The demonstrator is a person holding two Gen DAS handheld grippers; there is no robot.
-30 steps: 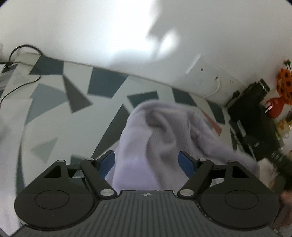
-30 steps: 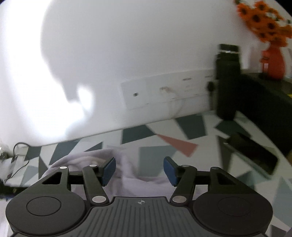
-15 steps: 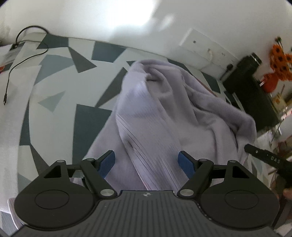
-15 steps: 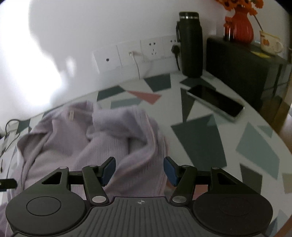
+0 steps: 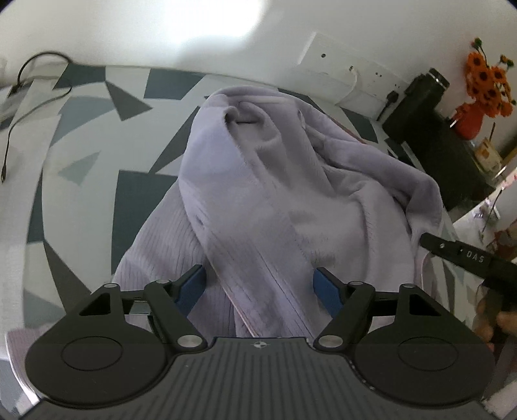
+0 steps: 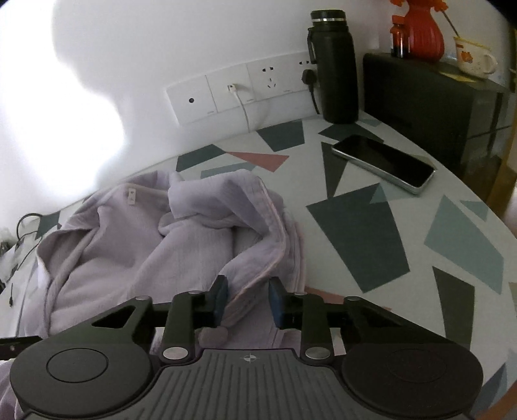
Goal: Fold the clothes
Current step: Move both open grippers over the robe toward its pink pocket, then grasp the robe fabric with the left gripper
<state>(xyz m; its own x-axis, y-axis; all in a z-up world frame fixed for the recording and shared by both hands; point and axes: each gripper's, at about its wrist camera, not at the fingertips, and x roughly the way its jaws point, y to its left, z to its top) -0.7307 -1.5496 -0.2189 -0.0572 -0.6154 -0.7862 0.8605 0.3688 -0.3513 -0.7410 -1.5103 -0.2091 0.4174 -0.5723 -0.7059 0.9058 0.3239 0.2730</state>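
A crumpled lilac knit garment (image 5: pixel 274 200) lies in a heap on the patterned table (image 5: pixel 80 200). My left gripper (image 5: pixel 258 286) hovers over its near ribbed edge, open, with fabric between the wide-apart blue pads but not pinched. In the right wrist view the same garment (image 6: pixel 135 255) fills the lower left, collar and label toward the wall. My right gripper (image 6: pixel 247 299) has its pads drawn close on a raised trimmed fold at the garment's right side. Part of that right gripper's body (image 5: pixel 458 253) shows at the left view's right edge.
A phone (image 6: pixel 384 163) lies on the table's right part, with a black bottle (image 6: pixel 336 64) by the wall sockets (image 6: pixel 239 87). A dark box (image 6: pixel 429 97) carries a red vase (image 6: pixel 420 29) and a mug (image 6: pixel 473 55). A black cable (image 5: pixel 19 106) trails at the far left.
Both grippers pulled back and tilted down, so the garment now fills the views. The right gripper's pads closed in from wide apart onto a fold; the left stayed open.
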